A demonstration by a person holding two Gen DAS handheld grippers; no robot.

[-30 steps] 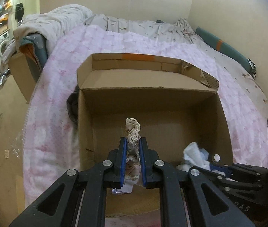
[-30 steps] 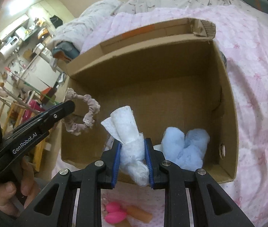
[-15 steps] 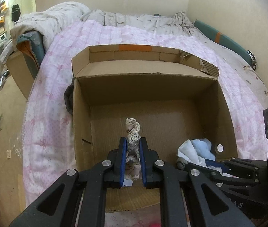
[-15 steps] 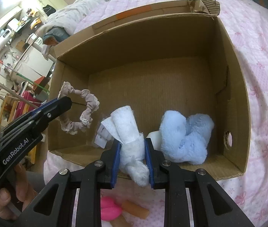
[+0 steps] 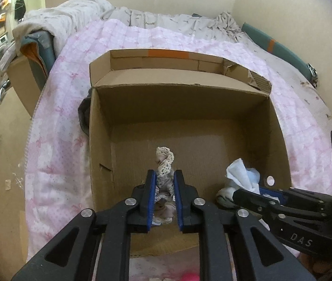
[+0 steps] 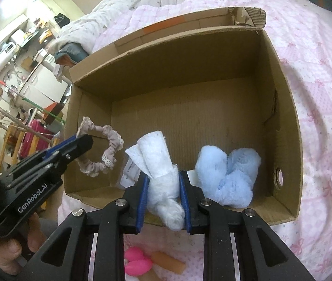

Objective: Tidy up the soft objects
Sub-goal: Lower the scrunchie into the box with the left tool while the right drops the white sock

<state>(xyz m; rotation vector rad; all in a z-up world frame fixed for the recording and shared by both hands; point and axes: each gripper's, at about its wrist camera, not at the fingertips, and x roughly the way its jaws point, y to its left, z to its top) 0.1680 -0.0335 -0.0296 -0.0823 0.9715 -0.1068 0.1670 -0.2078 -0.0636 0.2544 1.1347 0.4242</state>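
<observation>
Here your right gripper (image 6: 163, 195) pinched the white towel roll (image 6: 160, 164), long axis pointing into the cardboard box (image 6: 283, 121); only that view showed the blue plush (image 6: 230, 178) inside, while your left gripper (image 5: 164, 196) clamped the lace scrunchie (image 5: 164, 164) upright.

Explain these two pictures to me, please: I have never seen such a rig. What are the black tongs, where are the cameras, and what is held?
No robot here: a person holds a two-finger gripper in each hand, and each carries a fisheye camera looking along its fingers. In the left view, the left gripper is shut on a lace-trimmed scrunchie. In the right view, the right gripper is shut on a white cloth roll. Both hang over an open cardboard box on a pink quilt. A fluffy blue item lies inside it.
</observation>
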